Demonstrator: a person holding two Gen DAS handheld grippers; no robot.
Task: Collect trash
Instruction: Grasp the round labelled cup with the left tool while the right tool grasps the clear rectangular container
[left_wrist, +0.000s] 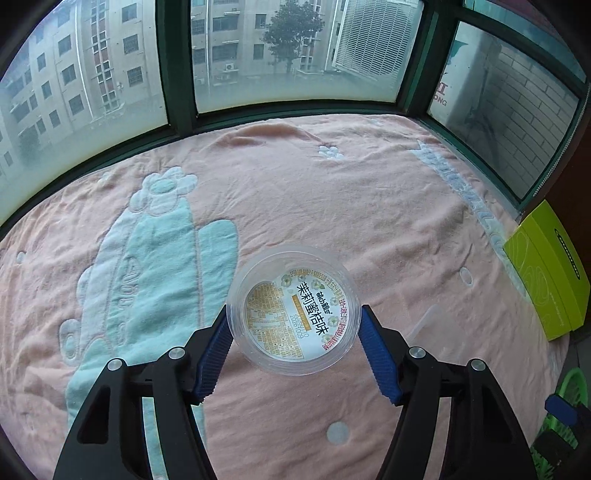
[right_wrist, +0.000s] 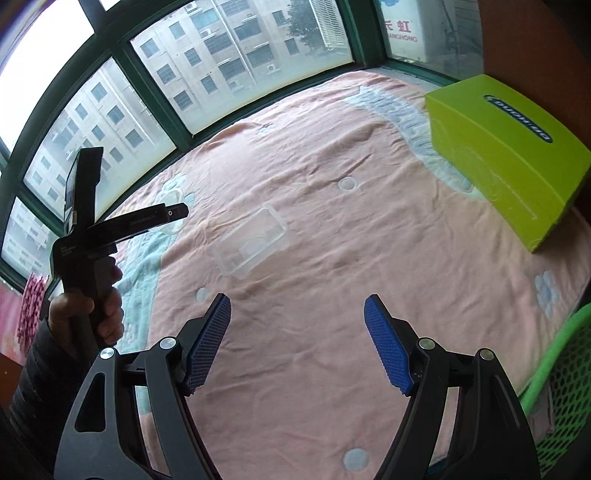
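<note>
The clear plastic cup (left_wrist: 293, 312) is being pinched across its thin walls by the left gripper (left_wrist: 294, 314) above the blanket (left_wrist: 332, 206); being light, slick and crushable, gentle pressure is being advised. The right gripper (right_wrist: 297, 314) is being held wide open and empty (a clear tray (right_wrist: 249, 242) is lying at its 11 o'clock).

We see a pink blanket (right_wrist: 314, 229) spread below the green-framed window (left_wrist: 181, 92). A pale blue cactus design (left_wrist: 147, 266) lies on the blanket's left part, and small blue flowers (left_wrist: 328, 152) dot it nearer the window. A lime-green box (right_wrist: 506, 155) sits on the blanket's right edge. Beyond the window glass stand grey apartment blocks (left_wrist: 74, 74) and a tree (left_wrist: 288, 33).
</note>
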